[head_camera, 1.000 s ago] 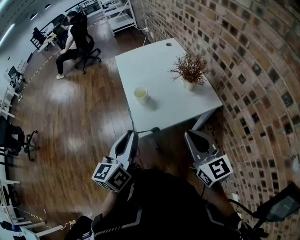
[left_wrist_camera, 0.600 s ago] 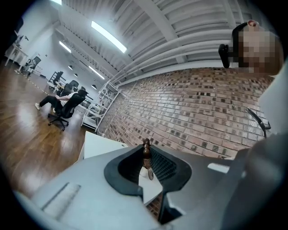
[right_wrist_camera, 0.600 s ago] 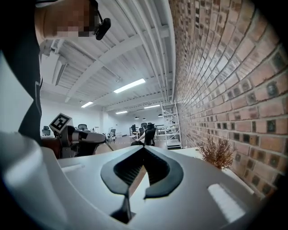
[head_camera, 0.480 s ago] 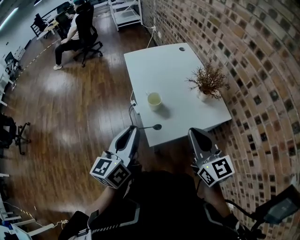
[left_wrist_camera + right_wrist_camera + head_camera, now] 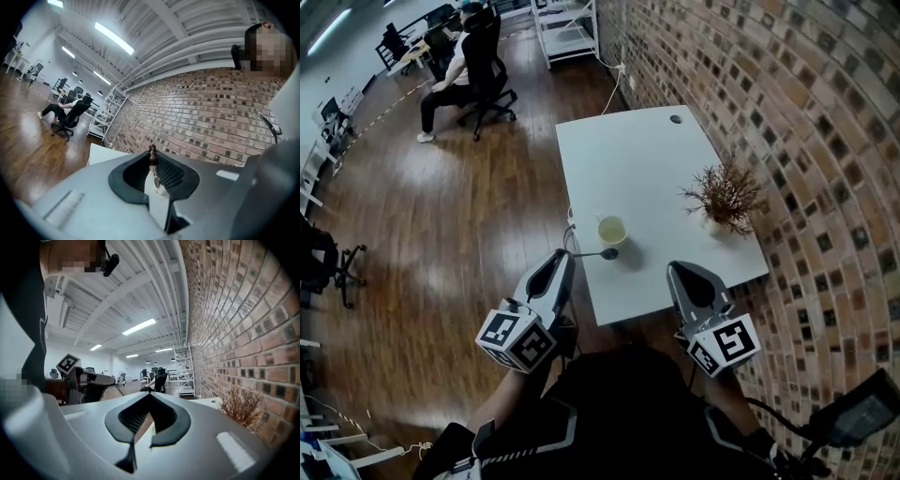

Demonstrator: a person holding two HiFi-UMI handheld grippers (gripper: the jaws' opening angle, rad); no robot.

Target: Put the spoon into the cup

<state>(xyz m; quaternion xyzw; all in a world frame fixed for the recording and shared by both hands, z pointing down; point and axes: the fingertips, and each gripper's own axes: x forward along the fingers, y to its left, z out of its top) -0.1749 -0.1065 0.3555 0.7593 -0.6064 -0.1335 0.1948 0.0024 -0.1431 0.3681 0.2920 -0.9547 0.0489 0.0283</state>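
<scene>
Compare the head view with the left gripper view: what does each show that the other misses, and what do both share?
Only the head view: the dried brown plant in a small white pot, the right gripper with jaws together and empty, and, plainly, the pale round cup.
Only the left gripper view: the white beamed ceiling with long strip lights.
Both: the slim dark spoon clamped between the jaws of the left gripper, the white rectangular table, the brick wall, the seated person across the room and the white metal shelving rack.

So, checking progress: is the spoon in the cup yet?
Out. The spoon is clamped in the left gripper, its bowl short of the cup.
</scene>
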